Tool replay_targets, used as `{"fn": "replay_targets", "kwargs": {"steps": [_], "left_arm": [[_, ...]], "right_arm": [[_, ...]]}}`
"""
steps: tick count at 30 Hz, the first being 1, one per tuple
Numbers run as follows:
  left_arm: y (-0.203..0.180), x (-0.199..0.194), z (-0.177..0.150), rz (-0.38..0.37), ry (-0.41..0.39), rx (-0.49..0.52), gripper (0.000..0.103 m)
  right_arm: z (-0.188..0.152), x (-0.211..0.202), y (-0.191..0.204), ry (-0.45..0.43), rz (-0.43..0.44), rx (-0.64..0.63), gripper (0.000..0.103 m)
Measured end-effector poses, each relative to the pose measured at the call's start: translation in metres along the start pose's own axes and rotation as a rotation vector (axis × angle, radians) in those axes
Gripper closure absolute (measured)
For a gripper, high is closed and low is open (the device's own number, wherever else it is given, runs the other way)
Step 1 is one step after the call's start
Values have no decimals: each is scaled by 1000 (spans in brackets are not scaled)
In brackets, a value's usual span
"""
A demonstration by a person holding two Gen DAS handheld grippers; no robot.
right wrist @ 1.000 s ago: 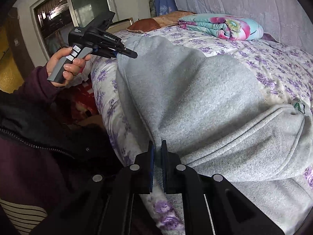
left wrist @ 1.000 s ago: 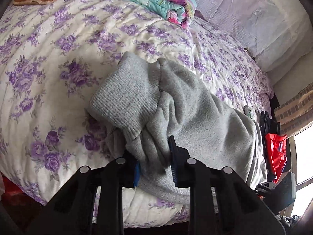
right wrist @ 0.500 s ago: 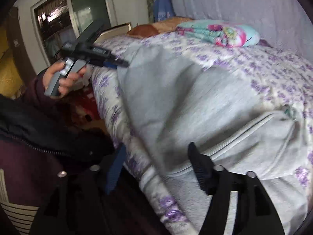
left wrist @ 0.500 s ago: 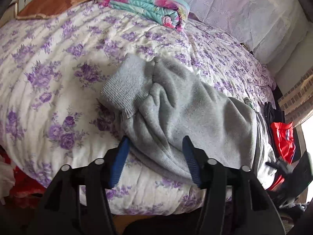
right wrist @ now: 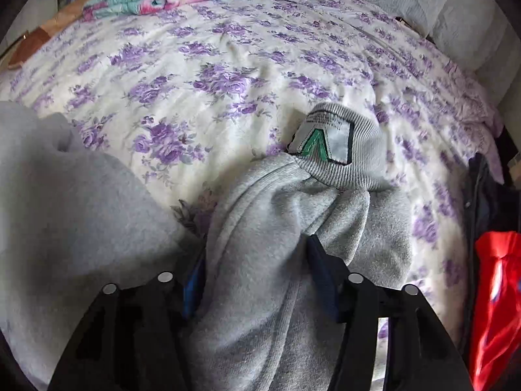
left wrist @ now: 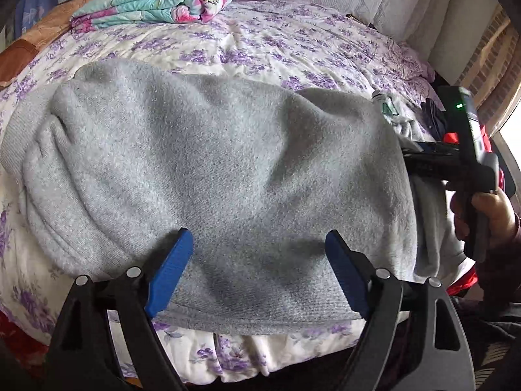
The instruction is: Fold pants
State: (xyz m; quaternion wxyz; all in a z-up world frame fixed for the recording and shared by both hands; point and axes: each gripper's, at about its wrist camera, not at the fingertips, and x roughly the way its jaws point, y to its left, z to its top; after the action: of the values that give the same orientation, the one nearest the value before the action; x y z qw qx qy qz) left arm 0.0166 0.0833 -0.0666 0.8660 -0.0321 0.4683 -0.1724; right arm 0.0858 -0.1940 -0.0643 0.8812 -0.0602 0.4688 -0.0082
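Grey sweatpants lie folded over on the flowered bed, near its front edge. My left gripper is open and empty, its blue pads wide apart just above the front fold of the pants. In the right wrist view the waistband end of the pants, with a white label bearing a green triangle, lies bunched ahead. My right gripper is open, with the bunched grey cloth lying between its spread fingers. The right gripper also shows in the left wrist view, held by a hand at the pants' right edge.
A folded floral quilt lies at the far side of the bed. Red and dark clothing lies at the bed's right edge. A pale curtain covers the wall behind. The bed's front edge drops off just under my grippers.
Both grippers have let go of the pants and opened wide. The pants now lie on the bed. The right gripper has swung to face the waistband end.
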Motion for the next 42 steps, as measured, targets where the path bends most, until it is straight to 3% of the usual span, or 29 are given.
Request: {"fn": "replay_targets", "kwargs": {"steps": [3,6,8,10,11,12,13,14,16,17,18,20,21,22,23,24,26,28,29,30,31,32,34,35,37,39,42], "left_arm": [[2,-4,-4,-21,-19,-5,22],[11,-8,-2,-95,-25,-44,22],[14,-9,-1,-112,-14,-54,22],[13,-8,0,-114,-7,-51,22],[13,-7,-1,-110,-3,-44,22],[11,-7,0,-103,0,-35,22],[9,-6,-1,-95,3,-26,22],[8,-6,-1,-88,6,-20,22],[6,-6,0,-77,10,-17,22],[6,-6,-1,-76,11,-18,22],[6,-7,-1,-77,10,-19,22],[8,-8,-2,-86,7,-27,22],[9,-8,-2,-93,6,-32,22],[11,-9,-2,-101,4,-40,22],[13,-10,-1,-107,4,-51,22],[16,-10,-1,-108,7,-61,25],[16,-12,-2,-78,16,-50,31],[14,-14,-6,-47,23,-22,32],[14,-15,-9,-36,26,-11,32],[13,-15,-12,-25,26,0,32],[11,-15,-14,-12,25,18,32],[9,-16,-16,3,22,34,31],[5,-20,-18,27,18,53,31],[2,-25,-17,29,10,55,30],[-7,-40,-16,6,-25,83,29],[-23,-56,-13,8,-77,144,20],[-49,-67,-6,43,-146,236,9]], "right_arm": [[-36,-80,-48,-281,140,216,94],[-107,-153,-80,-536,222,351,92],[-155,-160,-88,-551,207,426,92],[-191,-138,-101,-481,203,516,91],[-208,-121,-109,-422,192,579,83],[-219,-104,-120,-352,197,660,63],[-230,-93,-130,-329,256,743,65],[-236,-91,-139,-341,310,794,69],[-233,-109,-141,-385,234,764,63],[-229,-120,-140,-419,192,729,48],[-226,-128,-139,-442,140,714,25],[-222,-131,-145,-449,130,726,17],[-218,-123,-151,-419,151,740,26],[-215,-112,-156,-376,193,754,45],[-211,-101,-161,-328,253,757,90],[-213,-98,-167,-330,272,762,90],[-212,-120,-161,-429,270,700,90],[-214,-138,-154,-457,201,618,90],[-213,-130,-156,-387,164,620,88],[-215,-112,-160,-262,142,651,72],[-221,-96,-165,-176,168,680,71],[-226,-98,-167,-196,192,681,71],[-221,-117,-163,-186,120,621,62],[-216,-134,-159,-195,47,580,48],[-209,-171,-155,-290,-24,516,39],[-198,-209,-155,-386,-95,498,26],[-161,-241,-153,-508,-21,448,4]]}}
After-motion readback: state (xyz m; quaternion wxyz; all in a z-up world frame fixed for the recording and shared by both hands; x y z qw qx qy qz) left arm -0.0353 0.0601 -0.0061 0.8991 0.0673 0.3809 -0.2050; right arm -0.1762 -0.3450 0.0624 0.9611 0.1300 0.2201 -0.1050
